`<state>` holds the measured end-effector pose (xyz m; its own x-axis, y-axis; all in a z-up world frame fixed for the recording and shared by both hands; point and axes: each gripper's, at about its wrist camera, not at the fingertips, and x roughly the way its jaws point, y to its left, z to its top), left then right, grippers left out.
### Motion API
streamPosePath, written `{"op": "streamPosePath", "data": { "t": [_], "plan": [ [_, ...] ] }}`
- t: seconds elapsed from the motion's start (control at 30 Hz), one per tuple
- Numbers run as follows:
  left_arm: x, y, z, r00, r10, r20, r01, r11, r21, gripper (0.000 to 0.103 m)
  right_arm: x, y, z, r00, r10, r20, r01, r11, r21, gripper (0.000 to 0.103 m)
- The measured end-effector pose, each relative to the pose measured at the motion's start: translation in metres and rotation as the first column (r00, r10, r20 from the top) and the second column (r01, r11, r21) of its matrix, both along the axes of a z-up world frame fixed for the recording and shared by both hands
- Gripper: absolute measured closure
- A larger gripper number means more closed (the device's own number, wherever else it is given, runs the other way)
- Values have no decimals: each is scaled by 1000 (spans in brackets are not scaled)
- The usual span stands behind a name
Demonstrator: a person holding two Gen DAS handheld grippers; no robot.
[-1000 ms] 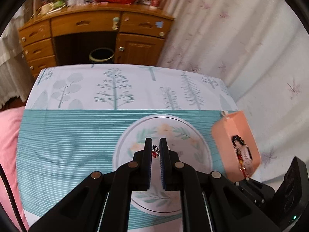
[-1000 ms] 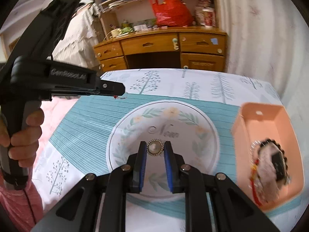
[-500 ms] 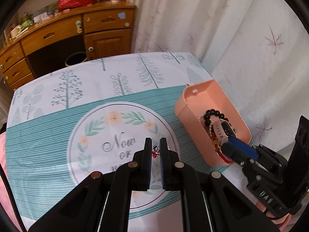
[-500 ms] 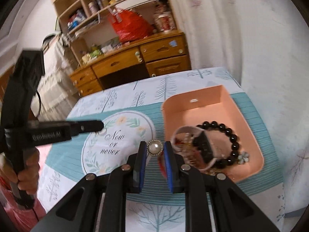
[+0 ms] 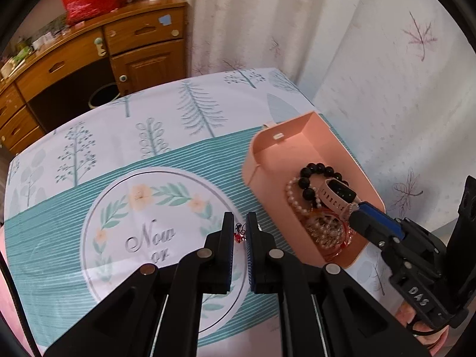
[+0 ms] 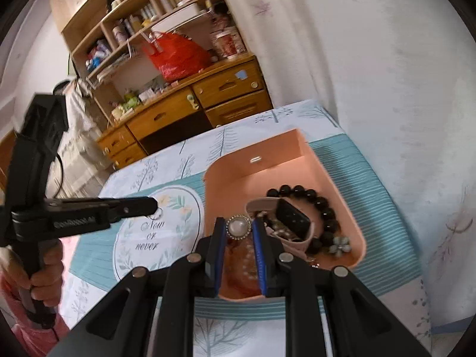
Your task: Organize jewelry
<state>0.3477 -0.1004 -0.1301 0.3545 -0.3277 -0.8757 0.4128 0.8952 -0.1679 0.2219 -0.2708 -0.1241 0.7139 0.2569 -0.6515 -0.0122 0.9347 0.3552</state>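
A pink tray (image 5: 258,160) stands at the table's right side and holds a black bead bracelet (image 5: 315,170), a pearl bracelet (image 5: 293,197), a pink smartwatch (image 5: 339,195) and more jewelry. My left gripper (image 5: 239,232) is shut on a small red earring (image 5: 238,236) above the tablecloth, left of the tray. My right gripper (image 6: 238,227) is shut on a round pearl brooch (image 6: 238,227) and holds it over the near end of the tray (image 6: 300,148). The watch (image 6: 293,214) and black beads (image 6: 309,193) lie beyond it.
The table wears a teal and white cloth with a round "Now or never" print (image 5: 148,235). A wooden desk with drawers (image 5: 89,59) and shelves (image 6: 142,29) stands beyond the table. A wall with a leaf pattern (image 5: 401,74) runs close along the right side.
Both grippers have moved right toward the tray. My right gripper carried the brooch from over the round print to over the tray. My left gripper still holds the earring.
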Motion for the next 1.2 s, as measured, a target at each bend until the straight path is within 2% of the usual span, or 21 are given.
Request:
{"op": "streamPosePath", "data": {
  "t": [0.07,0.23,0.33,0.43,0.53,0.63,0.77,0.8,0.87,0.9,1.03,1.1,1.2],
  "plan": [
    [4,-11,-6,1000,-21,-20,20,1000,-3,98,-2,-10,0,1000,-12,5,12,1000,24,85],
    [7,-36,-18,997,-64,-50,64,998,-6,98,-6,-24,-2,998,-66,5,66,998,-1,85],
    [6,-47,-15,998,-70,-5,70,997,14,97,-7,-35,-6,996,-92,-6,92,996,17,85],
    [8,-54,-11,996,-90,-14,90,996,-26,97,-8,-42,-10,995,-103,-11,103,994,29,85],
    [7,-60,-6,994,-106,16,106,994,-37,96,-10,-44,-11,995,-101,-8,102,994,45,85],
    [6,-60,-1,994,-106,31,108,993,-54,87,-10,-42,-11,996,-91,-11,92,995,49,83],
    [5,-61,5,993,-105,49,107,993,-52,75,-11,-41,-10,997,-75,-10,75,996,54,65],
    [5,-61,6,993,-102,56,105,993,-49,72,-11,-40,-9,997,-73,-9,73,996,55,64],
    [4,-57,10,993,-97,74,100,994,-46,50,-12,-38,-7,998,-68,-2,68,996,51,60],
    [3,-54,12,992,-92,91,96,994,-45,46,-12,-37,-6,998,-66,3,65,997,48,60],
    [-2,-45,18,981,-112,159,117,993,-21,39,-15,-33,-2,998,-55,18,54,998,39,60],
    [-7,-39,19,968,-139,210,140,990,13,31,-16,-33,-1,998,-58,19,57,998,34,60],
    [-14,-29,16,948,-187,258,179,982,52,29,-20,-34,0,998,-68,18,67,997,30,60]
  ]
}}
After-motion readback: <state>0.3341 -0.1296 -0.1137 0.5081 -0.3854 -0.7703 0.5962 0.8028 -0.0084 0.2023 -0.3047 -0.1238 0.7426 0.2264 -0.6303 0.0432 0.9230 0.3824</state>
